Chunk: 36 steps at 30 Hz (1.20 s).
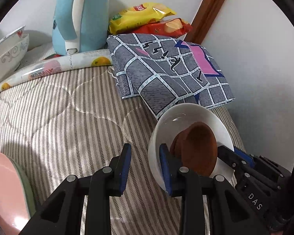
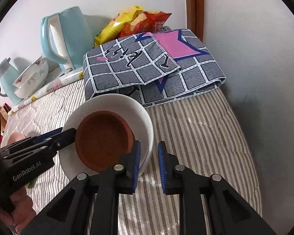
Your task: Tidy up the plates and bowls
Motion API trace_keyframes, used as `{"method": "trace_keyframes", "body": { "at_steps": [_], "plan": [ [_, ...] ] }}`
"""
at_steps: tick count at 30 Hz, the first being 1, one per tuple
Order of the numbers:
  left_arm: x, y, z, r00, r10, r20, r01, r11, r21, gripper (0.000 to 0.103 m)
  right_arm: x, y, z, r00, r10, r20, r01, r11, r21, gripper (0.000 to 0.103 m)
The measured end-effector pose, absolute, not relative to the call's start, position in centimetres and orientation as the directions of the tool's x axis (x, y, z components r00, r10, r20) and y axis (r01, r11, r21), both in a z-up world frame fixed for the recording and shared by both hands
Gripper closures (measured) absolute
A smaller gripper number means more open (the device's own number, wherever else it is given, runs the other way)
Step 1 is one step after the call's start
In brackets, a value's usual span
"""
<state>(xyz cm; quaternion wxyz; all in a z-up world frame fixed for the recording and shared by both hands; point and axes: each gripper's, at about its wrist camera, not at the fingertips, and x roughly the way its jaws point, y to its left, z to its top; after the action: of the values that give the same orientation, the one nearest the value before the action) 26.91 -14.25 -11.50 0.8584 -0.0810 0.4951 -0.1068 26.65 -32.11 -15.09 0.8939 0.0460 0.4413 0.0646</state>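
A white bowl (image 1: 188,115) (image 2: 111,103) sits on the striped bedcover with a brown dish (image 1: 196,148) (image 2: 103,139) tilted inside it. My left gripper (image 1: 145,166) is open, its right finger inside the bowl's near rim. It also shows in the right wrist view (image 2: 54,135) at the bowl's left side. My right gripper (image 2: 149,166) is open and straddles the bowl's near right rim. It also shows in the left wrist view (image 1: 233,156) at the bowl's right edge. Neither grips anything. A pink plate (image 1: 4,192) lies on a green one at lower left.
Two stacked patterned bowls (image 1: 7,52) (image 2: 32,76) stand at the back left beside a light blue kettle (image 1: 80,17) (image 2: 62,37). Snack bags (image 1: 145,17) (image 2: 133,23) and a folded grey checked cloth (image 1: 166,70) (image 2: 151,64) lie behind the white bowl. A wall is on the right.
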Motion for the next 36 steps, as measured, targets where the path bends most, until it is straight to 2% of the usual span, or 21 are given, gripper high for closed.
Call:
{"method": "trace_keyframes", "body": {
  "at_steps": [14, 22, 24, 26, 36],
  "plan": [
    [28.2, -14.2, -13.2, 0.449, -0.321, -0.834, 0.099, 0.946, -0.310, 0.073, 27.6, -31.3, -15.9, 0.588, 0.119, -0.800, -0.063, 0.993, 0.101, 0.089],
    [28.4, -14.4, -13.4, 0.450, -0.305, -0.839, 0.095, 0.951, -0.295, 0.071, 27.8, -31.2, -16.0, 0.593, 0.111, -0.798, -0.066, 0.994, 0.089, 0.087],
    [28.6, -14.2, -13.5, 0.450, -0.306, -0.839, 0.089, 0.950, -0.299, 0.068, 27.8, -31.3, -16.0, 0.595, 0.107, -0.797, -0.064, 0.994, 0.086, 0.080],
    [28.7, -13.9, -13.6, 0.446, -0.300, -0.844, 0.067, 0.951, -0.302, 0.061, 27.8, -31.4, -16.0, 0.596, 0.100, -0.797, -0.051, 0.995, 0.087, 0.078],
    [28.2, -13.1, -13.8, 0.455, -0.319, -0.831, 0.038, 0.940, -0.339, 0.061, 27.6, -31.5, -16.1, 0.624, 0.089, -0.776, -0.040, 0.996, 0.081, 0.077]
  ]
}}
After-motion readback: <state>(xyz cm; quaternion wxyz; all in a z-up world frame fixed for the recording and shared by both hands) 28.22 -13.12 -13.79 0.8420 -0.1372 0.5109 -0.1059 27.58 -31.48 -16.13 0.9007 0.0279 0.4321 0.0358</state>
